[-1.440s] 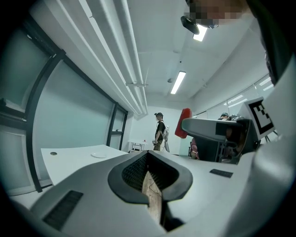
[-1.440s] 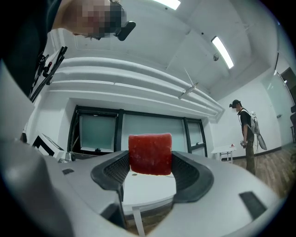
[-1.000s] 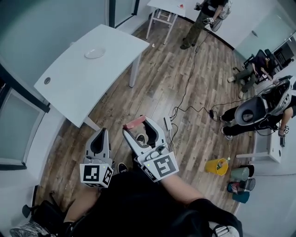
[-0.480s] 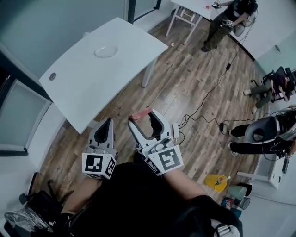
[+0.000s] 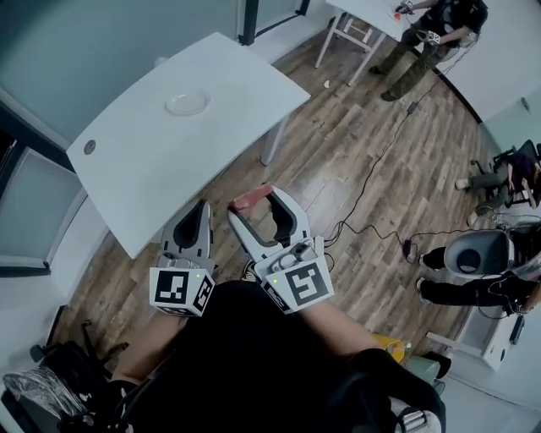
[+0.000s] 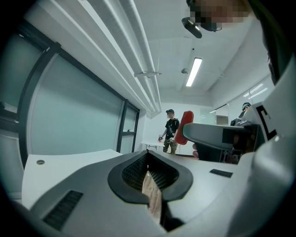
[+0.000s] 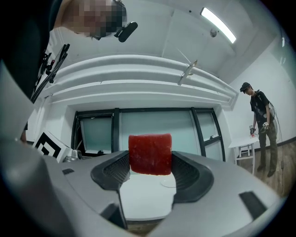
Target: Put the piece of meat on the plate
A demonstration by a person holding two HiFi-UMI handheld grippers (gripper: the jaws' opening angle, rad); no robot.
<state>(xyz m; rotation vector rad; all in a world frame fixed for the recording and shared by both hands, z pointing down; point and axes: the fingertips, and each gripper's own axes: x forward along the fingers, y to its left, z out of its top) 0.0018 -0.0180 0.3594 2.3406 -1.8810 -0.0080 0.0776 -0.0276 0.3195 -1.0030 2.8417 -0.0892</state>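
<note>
A red block of meat (image 7: 149, 154) is clamped between the jaws of my right gripper (image 7: 149, 167). In the head view the meat (image 5: 251, 200) and right gripper (image 5: 256, 205) hang over the wooden floor, just short of the white table's (image 5: 152, 182) near edge. A small white plate (image 5: 187, 103) lies on the far part of that table, and the plate (image 7: 169, 182) also shows beyond the meat. My left gripper (image 5: 201, 211) is beside the right one, shut and holding nothing. From the left gripper (image 6: 149, 157) view, the meat (image 6: 186, 125) appears at the right.
The table stands on a white leg (image 5: 271, 140) against a glass wall. Black cables (image 5: 372, 182) and a power strip (image 5: 318, 241) lie on the wooden floor (image 5: 338, 144). A person (image 5: 423, 38) stands by a second white table (image 5: 363, 13) far right; a seated person (image 5: 473, 262) is at the right.
Both grippers, the right one still holding the meat, have come closer to the white table's near edge. The jaws have not changed.
</note>
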